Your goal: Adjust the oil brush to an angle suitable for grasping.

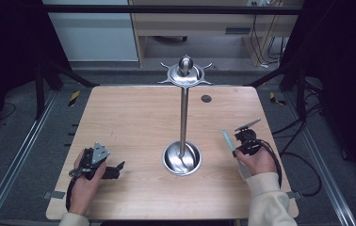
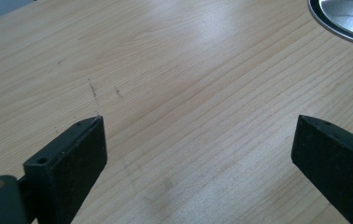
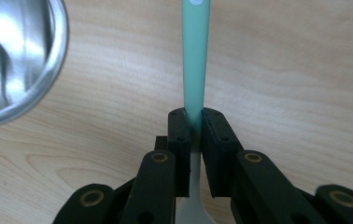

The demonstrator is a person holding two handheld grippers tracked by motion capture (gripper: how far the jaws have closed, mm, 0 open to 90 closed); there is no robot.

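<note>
A utensil with a long teal handle (image 3: 195,56) runs between the jaws of my right gripper (image 3: 194,116), which is shut on it. Its pale other end passes back under the jaws. In the high view the right gripper (image 1: 236,149) is at the table's right side, and the teal handle (image 1: 227,139) points up and away to the left of it. My left gripper (image 1: 115,169) lies near the front left of the table. Its jaws (image 2: 198,135) stand wide open over bare wood with nothing between them.
A tall steel stand (image 1: 183,117) rises from a round dish base (image 1: 182,157) at mid table and has a ring of hooks (image 1: 185,74) on top. The base rim shows near both grippers (image 2: 347,18) (image 3: 16,60). A dark round plug (image 1: 206,98) sits in the far tabletop.
</note>
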